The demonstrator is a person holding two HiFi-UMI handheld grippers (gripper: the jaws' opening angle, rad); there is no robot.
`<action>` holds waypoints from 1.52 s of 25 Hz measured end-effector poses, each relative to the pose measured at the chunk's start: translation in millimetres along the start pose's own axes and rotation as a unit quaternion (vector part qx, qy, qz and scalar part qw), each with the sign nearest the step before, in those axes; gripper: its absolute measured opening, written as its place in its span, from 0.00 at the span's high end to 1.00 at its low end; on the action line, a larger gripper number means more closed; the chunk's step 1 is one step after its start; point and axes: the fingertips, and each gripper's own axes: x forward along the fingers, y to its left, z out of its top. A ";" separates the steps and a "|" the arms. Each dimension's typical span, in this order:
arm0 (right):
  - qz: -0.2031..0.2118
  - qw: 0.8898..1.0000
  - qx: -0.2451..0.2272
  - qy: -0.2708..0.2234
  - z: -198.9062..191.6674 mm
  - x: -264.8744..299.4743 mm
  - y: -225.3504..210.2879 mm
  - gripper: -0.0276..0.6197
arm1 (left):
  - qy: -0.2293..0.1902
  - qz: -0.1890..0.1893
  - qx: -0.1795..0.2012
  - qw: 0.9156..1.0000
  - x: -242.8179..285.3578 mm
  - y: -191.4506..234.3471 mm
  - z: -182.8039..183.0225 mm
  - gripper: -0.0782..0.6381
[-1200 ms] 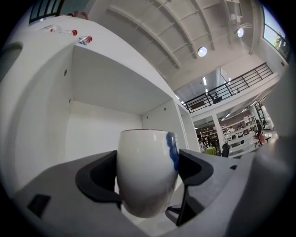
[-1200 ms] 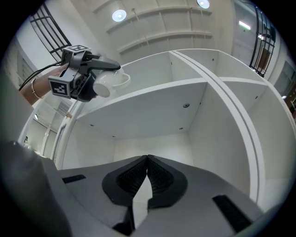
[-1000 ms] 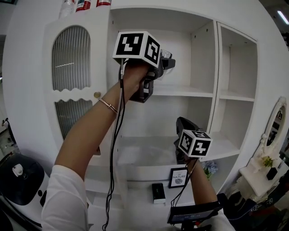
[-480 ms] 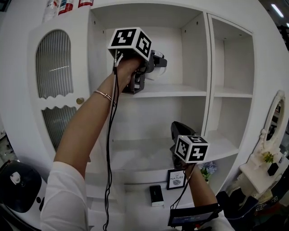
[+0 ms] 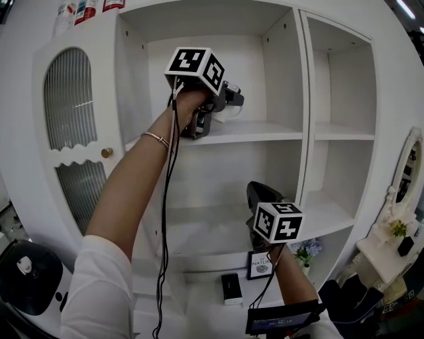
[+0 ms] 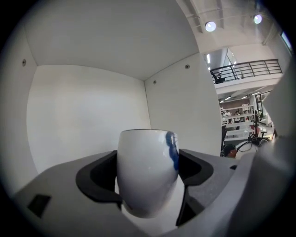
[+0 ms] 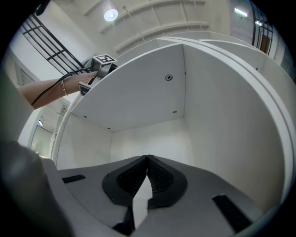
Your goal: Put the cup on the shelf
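Note:
A white cup point(image 6: 147, 172) with a blue streak near its rim sits upright between the jaws of my left gripper point(image 6: 149, 176), which is shut on it. In the head view the left gripper point(image 5: 229, 106) reaches into the upper middle compartment, and the cup point(image 5: 233, 114) shows just above the white shelf board point(image 5: 265, 133). Whether the cup touches the board is hidden. My right gripper point(image 5: 256, 198) hangs lower, in front of the compartment below. Its jaws point(image 7: 147, 160) are shut on nothing and point into that white compartment.
A cabinet door point(image 5: 66, 99) with ribbed glass and a round knob point(image 5: 106, 153) stands to the left. Narrow shelves point(image 5: 344, 132) lie to the right. Below are a framed picture point(image 5: 260, 263) and a small black box point(image 5: 232, 288). Bottles point(image 5: 86, 10) stand on top.
The left gripper with the cup has moved a little deeper into the upper compartment, low over the shelf board. The right gripper has hardly moved. The head camera has shifted slightly.

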 end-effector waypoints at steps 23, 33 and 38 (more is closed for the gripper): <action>0.006 1.000 0.012 0.012 -16.3 2.6 -2.1 0.92 | 0.068 -0.035 -0.059 0.995 3.0 9.3 -21.9 0.34; 0.002 1.000 0.008 0.014 -12.5 -8.8 9.2 0.92 | 0.055 0.005 -0.064 0.996 -11.1 16.8 -22.1 0.34; -0.005 1.000 0.004 0.010 -7.5 -17.6 15.2 0.92 | 0.037 0.031 -0.053 0.997 -28.2 18.7 -20.5 0.34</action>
